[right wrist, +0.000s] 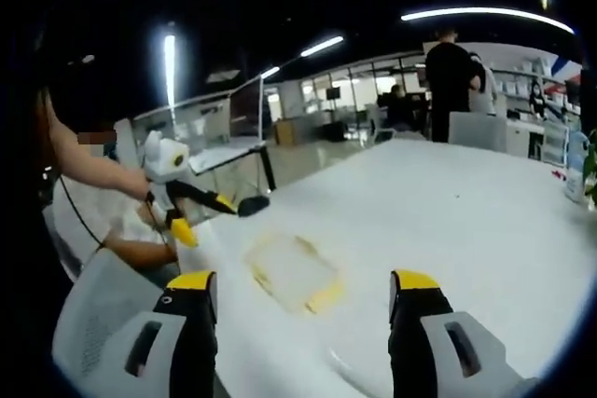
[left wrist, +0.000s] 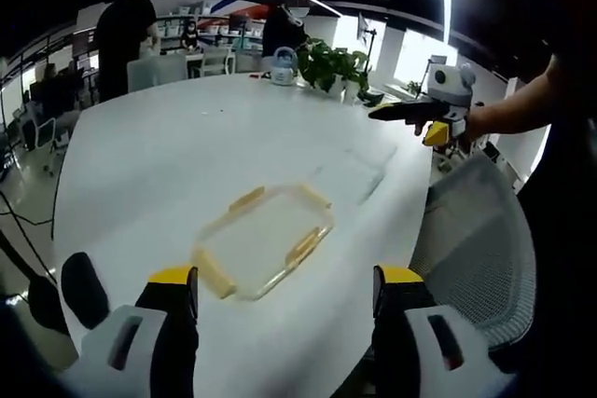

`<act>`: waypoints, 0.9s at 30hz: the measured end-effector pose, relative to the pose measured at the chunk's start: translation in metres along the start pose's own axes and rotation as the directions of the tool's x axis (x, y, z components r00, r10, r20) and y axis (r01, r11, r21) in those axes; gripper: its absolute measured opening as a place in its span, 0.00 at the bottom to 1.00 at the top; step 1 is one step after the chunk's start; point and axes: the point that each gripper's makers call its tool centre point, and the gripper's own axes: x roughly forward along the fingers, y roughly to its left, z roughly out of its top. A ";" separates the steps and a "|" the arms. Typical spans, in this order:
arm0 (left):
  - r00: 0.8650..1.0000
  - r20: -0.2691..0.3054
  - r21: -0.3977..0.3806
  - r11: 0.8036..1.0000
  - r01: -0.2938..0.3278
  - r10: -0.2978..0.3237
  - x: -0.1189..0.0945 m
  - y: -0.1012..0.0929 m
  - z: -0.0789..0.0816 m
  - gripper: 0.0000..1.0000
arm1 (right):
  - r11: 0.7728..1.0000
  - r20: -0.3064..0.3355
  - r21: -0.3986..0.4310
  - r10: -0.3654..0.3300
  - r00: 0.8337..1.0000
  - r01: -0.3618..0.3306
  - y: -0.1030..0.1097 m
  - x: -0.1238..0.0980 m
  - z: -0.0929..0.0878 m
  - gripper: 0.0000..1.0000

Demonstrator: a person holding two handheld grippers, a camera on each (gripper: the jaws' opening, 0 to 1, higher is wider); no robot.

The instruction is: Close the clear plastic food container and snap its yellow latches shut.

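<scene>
Jaws spread and empty on my left hand-held gripper (left wrist: 284, 300) and right hand-held gripper (right wrist: 303, 309). Clear food container (left wrist: 264, 241) lies on the white tabletop (left wrist: 168, 156) dead ahead of the left, nearer it, long axis diagonal. Yellow latches (left wrist: 305, 245) look unsnapped. Left gripper view adds potted plant (left wrist: 334, 68) beyond.

Left claw (left wrist: 284, 300): two black jaws with yellow tips on pale grey housings with dark slots. Right claw (right wrist: 306, 309): same build. The person's forearms are bare, unsleeved.
</scene>
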 end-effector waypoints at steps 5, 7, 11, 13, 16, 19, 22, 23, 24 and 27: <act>1.000 -0.016 0.010 1.000 0.009 -0.009 0.001 0.001 -0.001 0.77 | 1.000 -0.016 -0.013 0.015 1.000 -0.015 0.000 0.006 -0.001 0.75; 1.000 -0.024 0.016 1.000 0.011 -0.011 0.002 0.003 -0.003 0.76 | 1.000 -0.022 -0.011 0.019 1.000 -0.019 0.000 0.009 -0.002 0.75; 0.999 -0.040 0.016 1.000 0.014 -0.013 0.004 0.008 -0.007 0.76 | 1.000 -0.032 -0.017 0.023 0.999 -0.023 -0.001 0.011 -0.004 0.75; 0.999 -0.046 0.023 1.000 0.017 -0.016 0.005 0.009 -0.008 0.76 | 0.999 -0.038 -0.020 0.027 0.999 -0.028 0.000 0.013 -0.005 0.75; 0.998 -0.058 0.034 0.999 0.023 -0.021 0.006 0.011 -0.009 0.76 | 0.999 -0.045 -0.023 0.031 0.999 -0.032 0.000 0.014 -0.005 0.74; 0.997 -0.071 0.042 0.999 0.029 -0.026 0.007 0.011 -0.010 0.76 | 0.999 -0.064 -0.017 0.037 0.997 -0.038 -0.001 0.017 -0.008 0.71; 0.996 -0.081 0.047 0.998 0.031 -0.027 0.008 0.015 -0.011 0.76 | 0.999 -0.063 -0.025 0.046 0.997 -0.047 -0.001 0.020 -0.007 0.71; 0.996 -0.084 0.049 0.998 0.032 -0.028 0.008 0.016 -0.012 0.76 | 0.998 -0.067 -0.024 0.050 0.997 -0.052 -0.001 0.022 -0.007 0.71; 0.996 -0.089 0.052 0.998 0.034 -0.029 0.009 0.017 -0.012 0.76 | 0.998 -0.068 -0.024 0.052 0.996 -0.054 -0.002 0.023 -0.007 0.71; 0.994 -0.102 0.059 0.997 0.046 -0.040 0.011 0.018 -0.014 0.77 | 0.998 -0.066 -0.023 0.055 0.996 -0.057 -0.003 0.025 -0.005 0.71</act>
